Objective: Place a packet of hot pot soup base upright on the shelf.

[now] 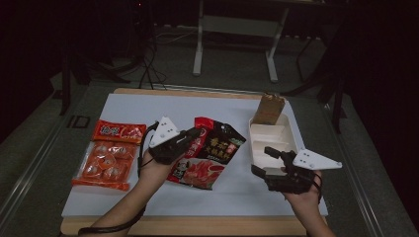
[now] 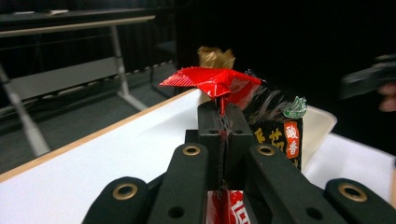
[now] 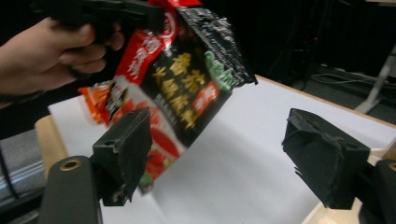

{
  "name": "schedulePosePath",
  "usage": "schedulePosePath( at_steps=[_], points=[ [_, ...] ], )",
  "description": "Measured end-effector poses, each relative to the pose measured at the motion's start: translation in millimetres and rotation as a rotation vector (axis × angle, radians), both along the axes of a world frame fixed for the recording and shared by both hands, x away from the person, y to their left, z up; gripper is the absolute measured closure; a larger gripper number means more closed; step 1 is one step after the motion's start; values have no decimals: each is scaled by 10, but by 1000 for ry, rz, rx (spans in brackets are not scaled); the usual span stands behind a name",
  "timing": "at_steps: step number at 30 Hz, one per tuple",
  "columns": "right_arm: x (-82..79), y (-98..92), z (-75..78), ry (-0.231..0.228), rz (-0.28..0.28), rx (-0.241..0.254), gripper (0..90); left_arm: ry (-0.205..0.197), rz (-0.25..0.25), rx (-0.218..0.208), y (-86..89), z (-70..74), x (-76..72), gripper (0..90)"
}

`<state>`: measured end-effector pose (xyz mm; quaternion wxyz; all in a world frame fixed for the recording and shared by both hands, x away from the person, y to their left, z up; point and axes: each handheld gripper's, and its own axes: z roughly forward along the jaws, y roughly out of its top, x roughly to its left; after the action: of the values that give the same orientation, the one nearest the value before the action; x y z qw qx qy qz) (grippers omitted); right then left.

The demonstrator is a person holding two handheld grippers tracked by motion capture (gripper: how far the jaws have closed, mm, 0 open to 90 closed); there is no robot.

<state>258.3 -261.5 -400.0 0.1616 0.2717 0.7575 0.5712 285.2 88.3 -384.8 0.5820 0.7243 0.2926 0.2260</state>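
Nearest the camera, the left tool (image 2: 223, 122) is clamped on the top edge of the pouch (image 1: 210, 150), lifting it off the surface (image 1: 148, 197). Right tool (image 1: 274, 162), jaws wide and empty, waits at three o'clock by the white tray (image 1: 257, 129). Red packs (image 1: 106, 158) lie at nine o'clock. Pickup looks done; placing remains.

Far left: you have a red flat packet (image 1: 119, 131) lying near the white board's (image 1: 148, 106) edge.
Below it: your orange pack of round sweets (image 1: 103, 165), just beside the packet.
Back right: a brown paper bag (image 1: 269, 108) stands upright.
Behind the table: a metal frame (image 1: 237, 29).
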Motion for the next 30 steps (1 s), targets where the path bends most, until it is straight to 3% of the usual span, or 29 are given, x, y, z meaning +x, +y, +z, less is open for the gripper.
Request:
schedulePosePath(
  at_steps=[3, 4, 8, 11, 13, 15, 16, 17, 18, 19, 22, 25, 30],
  points=[
    [51, 46, 13, 11, -5, 9, 236, -10, -14, -17, -13, 1, -15, 895],
    [115, 100, -2, 34, -11, 6, 235, 3, -57, -70, -51, -1, -37, 895],
    [175, 159, -61, 63, -2, 29, 234, 23, -87, -120, -84, -8, -57, 895],
    [178, 173, -61, 78, 32, 79, 236, 49, -131, -190, -122, -28, -67, 895],
    [156, 169, -32, 65, 49, 114, 301, 42, -138, -205, -146, -40, -81, 894],
    [142, 169, -13, 57, 50, 123, 301, 42, -138, -205, -146, -40, -81, 894],
    [115, 171, 24, 41, 48, 140, 425, 39, -146, -219, -187, -51, -93, 894],
    [102, 170, 42, 35, 54, 151, 459, 42, -151, -235, -193, -57, -94, 894],
    [89, 172, 58, 29, 47, 159, 500, 42, -161, -234, -202, -53, -90, 893],
    [80, 173, 72, 27, 50, 162, 636, 34, -156, -231, -211, -52, -96, 894],
    [62, 173, 109, 12, 53, 127, 724, 30, -160, -229, -219, -54, -90, 893],
    [41, 182, 155, -1, 48, 88, 754, 32, -159, -222, -217, -63, -85, 891],
    [51, 167, 251, 7, 53, 78, 771, 20, -164, -206, -211, -56, -99, 885]
  ],
)
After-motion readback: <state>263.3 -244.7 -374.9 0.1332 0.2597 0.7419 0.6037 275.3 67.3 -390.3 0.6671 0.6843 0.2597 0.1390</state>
